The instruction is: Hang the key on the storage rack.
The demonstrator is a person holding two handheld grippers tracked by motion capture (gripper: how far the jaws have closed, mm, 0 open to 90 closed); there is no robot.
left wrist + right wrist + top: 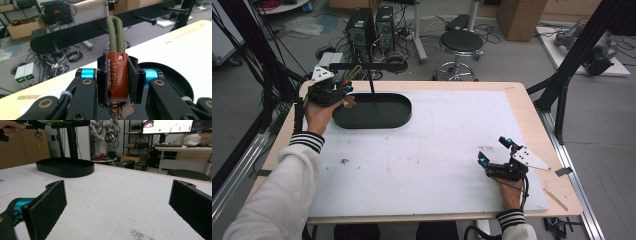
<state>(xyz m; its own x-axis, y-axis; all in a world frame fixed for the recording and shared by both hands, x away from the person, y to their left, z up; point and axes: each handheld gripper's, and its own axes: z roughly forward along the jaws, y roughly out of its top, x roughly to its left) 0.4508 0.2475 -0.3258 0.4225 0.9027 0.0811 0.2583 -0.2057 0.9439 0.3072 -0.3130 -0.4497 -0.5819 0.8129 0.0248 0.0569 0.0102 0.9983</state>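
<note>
My left gripper (343, 89) is raised at the table's far left corner, shut on a brown leather key fob (117, 75). The fob's olive cord loop (115, 32) sticks up past the jaws and points at the black peg bar (100, 27) of a stand. Metal keys (41, 141) dangle below the fob. The stand has a black oval tray base (372, 111), an upright post (371, 82) and a cross bar (362, 65). My right gripper (493, 150) rests on the white mat near the front right, open, with nothing between its jaws (117, 202).
A white mat (432, 145) covers most of the wooden table (517, 90). The stand's base (65, 167) lies far ahead of the right gripper. A stool (460, 42), computer towers (372, 27) and cables sit on the floor beyond the far edge.
</note>
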